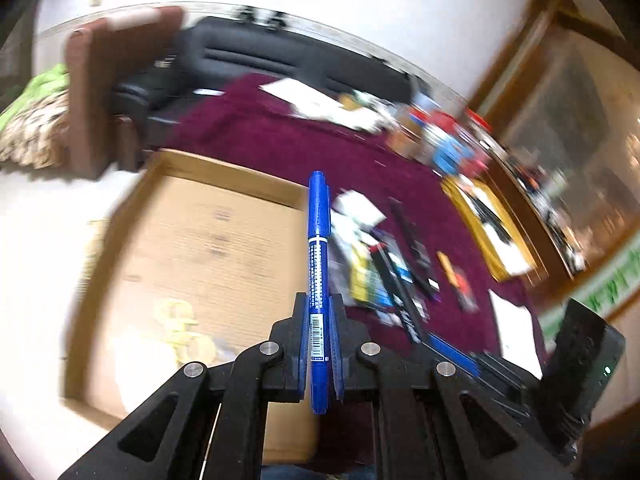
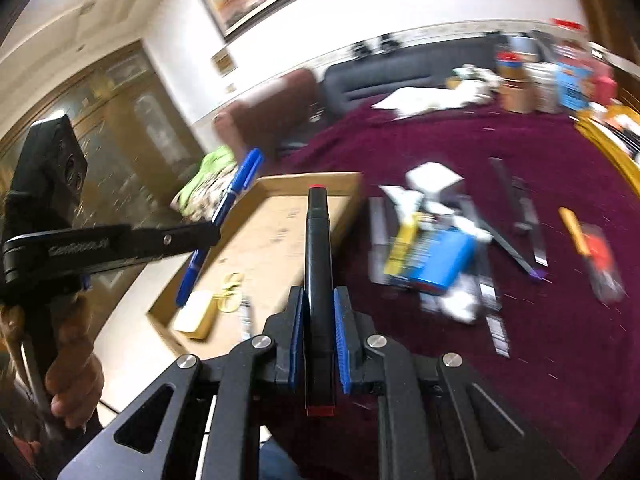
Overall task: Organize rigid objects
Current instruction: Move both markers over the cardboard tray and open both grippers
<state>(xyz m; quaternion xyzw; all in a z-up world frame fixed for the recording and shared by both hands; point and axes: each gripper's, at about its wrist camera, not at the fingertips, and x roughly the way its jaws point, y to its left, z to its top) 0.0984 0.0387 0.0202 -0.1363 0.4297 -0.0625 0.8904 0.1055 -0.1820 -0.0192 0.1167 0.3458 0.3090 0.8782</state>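
Observation:
My left gripper [image 1: 319, 316] is shut on a blue marker [image 1: 318, 240] that points forward, above the right edge of an open cardboard box [image 1: 208, 248]. My right gripper [image 2: 319, 308] is shut on a black marker with red ends [image 2: 318, 264], held over the box's [image 2: 280, 236] near right corner. The left gripper [image 2: 208, 232] with the blue marker [image 2: 224, 216] also shows at the left of the right wrist view. A pile of pens, packets and black strips [image 2: 436, 248] lies on the maroon cloth [image 2: 560, 340] to the right of the box.
The box holds a yellowish tape roll [image 2: 230, 292] and a pale block [image 2: 192, 312]. An orange-handled tool [image 2: 596, 252] lies further right. A yellow tray [image 1: 488, 228], jars and boxes [image 2: 552, 76] stand at the far right. A brown chair [image 1: 104, 92] and black sofa [image 1: 280, 60] stand behind.

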